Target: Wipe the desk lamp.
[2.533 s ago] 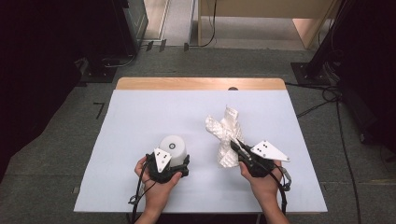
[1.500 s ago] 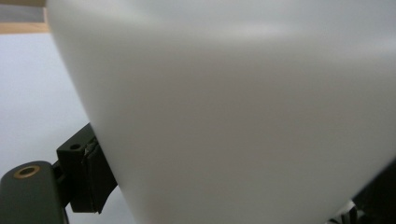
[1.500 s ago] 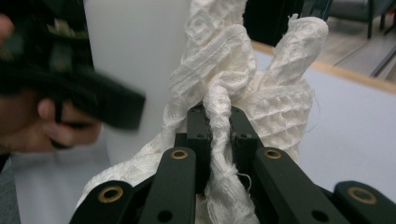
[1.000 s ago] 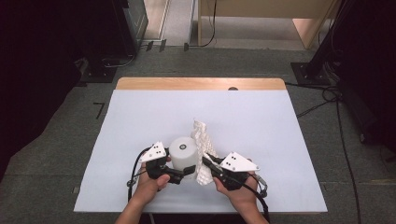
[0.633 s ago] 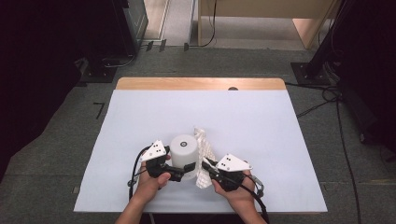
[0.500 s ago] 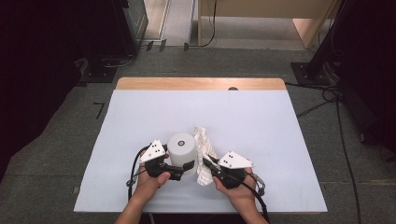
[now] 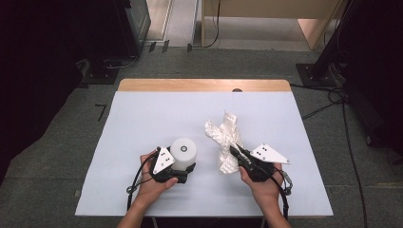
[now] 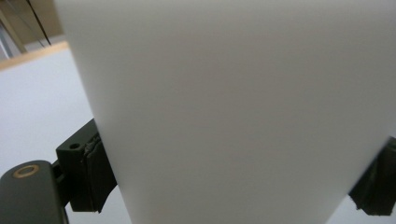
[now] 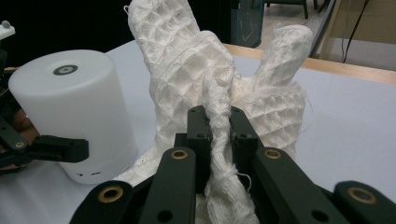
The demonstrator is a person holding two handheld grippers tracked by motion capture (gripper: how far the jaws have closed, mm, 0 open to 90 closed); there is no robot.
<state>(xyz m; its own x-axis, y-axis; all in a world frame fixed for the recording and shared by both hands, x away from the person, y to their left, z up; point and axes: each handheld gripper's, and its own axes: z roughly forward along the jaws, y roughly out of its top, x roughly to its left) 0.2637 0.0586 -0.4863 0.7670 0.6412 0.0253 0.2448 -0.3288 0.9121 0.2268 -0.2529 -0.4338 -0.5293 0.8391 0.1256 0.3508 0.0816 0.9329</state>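
Note:
A white cylinder [image 7: 183,151] stands upright on the table's front left part, and my left gripper [image 7: 184,167] is shut on its lower side. In the left gripper view the cylinder [image 8: 233,112] sits between the two dark pads [image 8: 93,172]. A crumpled white waffle-weave cloth [image 7: 225,139] lies to the right of the cylinder, a short gap away. My right gripper [image 7: 235,152] is shut on a twisted fold of it. In the right gripper view the cloth [image 9: 187,70] rises above my right gripper [image 9: 218,126], with the cylinder [image 9: 74,112] to its left.
The table is covered by a pale sheet [image 7: 157,114], with a bare wooden strip [image 7: 204,85] along the far edge. Dark equipment [image 7: 114,28] and cables [image 7: 332,99] stand on the floor beyond and to the sides.
My right gripper has pulled the cloth to the right, away from the cylinder it was touching. The left gripper and the cylinder have stayed in place.

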